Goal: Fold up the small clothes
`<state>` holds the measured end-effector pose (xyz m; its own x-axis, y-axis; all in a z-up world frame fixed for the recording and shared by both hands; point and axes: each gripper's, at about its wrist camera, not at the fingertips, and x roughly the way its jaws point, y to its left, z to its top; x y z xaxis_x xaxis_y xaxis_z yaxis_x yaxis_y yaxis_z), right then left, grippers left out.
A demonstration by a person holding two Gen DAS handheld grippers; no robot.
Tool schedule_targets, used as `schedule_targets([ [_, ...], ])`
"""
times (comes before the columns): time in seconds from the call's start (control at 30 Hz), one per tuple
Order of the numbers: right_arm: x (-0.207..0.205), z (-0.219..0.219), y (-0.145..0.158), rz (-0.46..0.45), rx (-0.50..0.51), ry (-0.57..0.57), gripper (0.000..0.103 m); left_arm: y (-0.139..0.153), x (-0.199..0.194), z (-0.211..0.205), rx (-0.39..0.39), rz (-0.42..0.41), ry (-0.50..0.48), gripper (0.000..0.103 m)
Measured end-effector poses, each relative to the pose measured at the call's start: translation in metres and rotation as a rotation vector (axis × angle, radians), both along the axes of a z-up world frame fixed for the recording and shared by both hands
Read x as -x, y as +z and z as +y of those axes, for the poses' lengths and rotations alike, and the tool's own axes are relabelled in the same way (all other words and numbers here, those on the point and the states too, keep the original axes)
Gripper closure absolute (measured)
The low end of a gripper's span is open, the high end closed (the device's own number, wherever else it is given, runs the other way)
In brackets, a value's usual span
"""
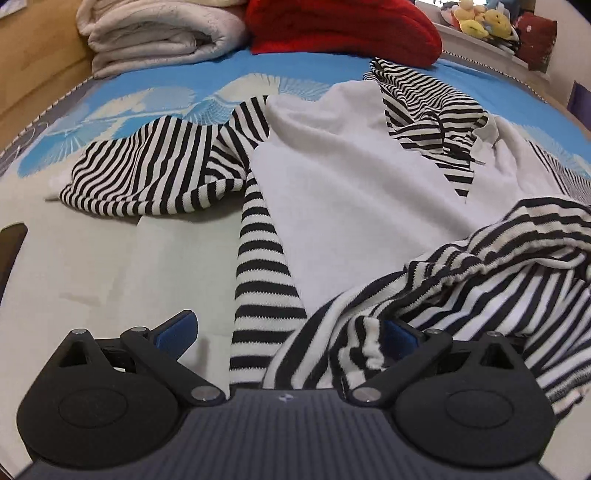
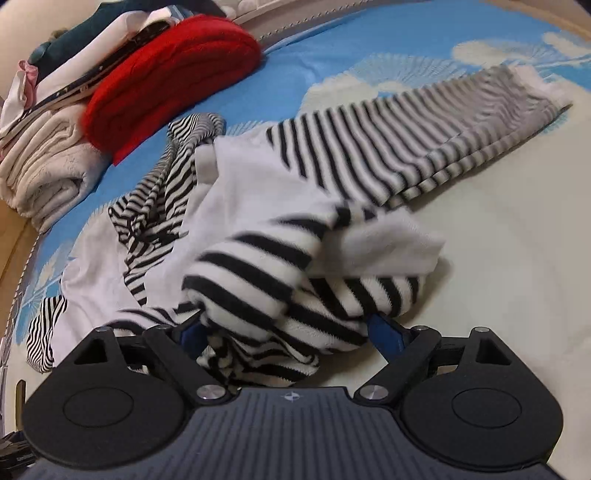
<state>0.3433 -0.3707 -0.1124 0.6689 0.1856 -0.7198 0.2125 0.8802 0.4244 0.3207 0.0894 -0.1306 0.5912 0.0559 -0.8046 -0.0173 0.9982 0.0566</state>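
Observation:
A black-and-white striped garment with a white lining [image 1: 351,184] lies crumpled on the bed, one sleeve stretched to the left [image 1: 147,173]. My left gripper [image 1: 288,332] is open; striped cloth [image 1: 332,343] lies between its blue pads and over the right pad. In the right wrist view the same garment [image 2: 280,258] is bunched up between my right gripper's [image 2: 291,332] wide-open fingers, with a sleeve [image 2: 424,144] stretched out to the far right. I cannot tell whether either gripper pinches the cloth.
The bed sheet [image 1: 110,266] is blue and cream with a leaf print. A folded beige blanket [image 1: 159,37] and a red knit [image 1: 343,26] lie at the bed's far side. A stack of folded clothes [image 2: 74,74] sits by the red knit. Soft toys [image 1: 480,18] stand on a ledge.

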Motion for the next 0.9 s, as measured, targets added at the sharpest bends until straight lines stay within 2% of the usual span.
schedule_targets([
  [0.13, 0.029, -0.003, 0.022, -0.045, -0.001, 0.093, 0.011, -0.013, -0.007, 0.001, -0.023, 0.034, 0.028, 0.0],
  [0.17, 0.036, -0.003, 0.022, -0.031, 0.02, 0.128, 0.011, -0.015, -0.009, 0.002, -0.02, 0.038, 0.035, 0.0],
  [0.27, 0.048, 0.007, 0.005, 0.093, 0.119, 0.289, 0.012, -0.013, -0.011, 0.004, -0.015, 0.035, 0.047, 0.001],
  [0.33, 0.047, 0.021, -0.01, 0.125, 0.215, 0.351, 0.019, -0.013, -0.011, 0.002, -0.019, 0.034, 0.051, 0.001],
  [0.47, 0.028, 0.049, -0.03, 0.086, 0.355, 0.36, 0.037, -0.009, -0.01, 0.0, -0.013, 0.024, 0.056, 0.001],
  [0.5, 0.025, 0.056, -0.029, 0.042, 0.402, 0.35, 0.072, -0.009, -0.01, 0.0, -0.014, 0.022, 0.057, 0.001],
  [0.53, 0.02, 0.061, -0.026, 0.005, 0.424, 0.352, 0.101, -0.008, -0.01, 0.001, -0.014, 0.02, 0.06, 0.001],
  [0.6, 0.011, 0.055, -0.008, -0.06, 0.343, 0.262, 0.103, -0.007, -0.011, 0.005, -0.008, 0.015, 0.073, 0.001],
  [0.63, 0.01, 0.049, 0.006, -0.131, 0.298, 0.217, 0.103, -0.006, -0.011, 0.007, -0.004, 0.012, 0.078, 0.001],
  [0.7, 0.015, 0.04, 0.034, -0.324, 0.268, 0.137, 0.103, -0.004, -0.011, 0.013, 0.001, 0.008, 0.091, 0.001],
  [0.73, 0.015, 0.036, 0.044, -0.385, 0.258, 0.1, 0.103, -0.004, -0.012, 0.015, 0.006, 0.01, 0.095, 0.001],
  [0.8, 0.006, 0.029, 0.045, -0.381, 0.218, 0.058, 0.103, -0.004, -0.012, 0.018, 0.02, 0.019, 0.094, 0.001],
  [0.9, -0.009, 0.027, 0.029, -0.264, 0.195, 0.046, 0.103, -0.004, -0.011, 0.021, 0.019, 0.022, 0.082, 0.001],
])
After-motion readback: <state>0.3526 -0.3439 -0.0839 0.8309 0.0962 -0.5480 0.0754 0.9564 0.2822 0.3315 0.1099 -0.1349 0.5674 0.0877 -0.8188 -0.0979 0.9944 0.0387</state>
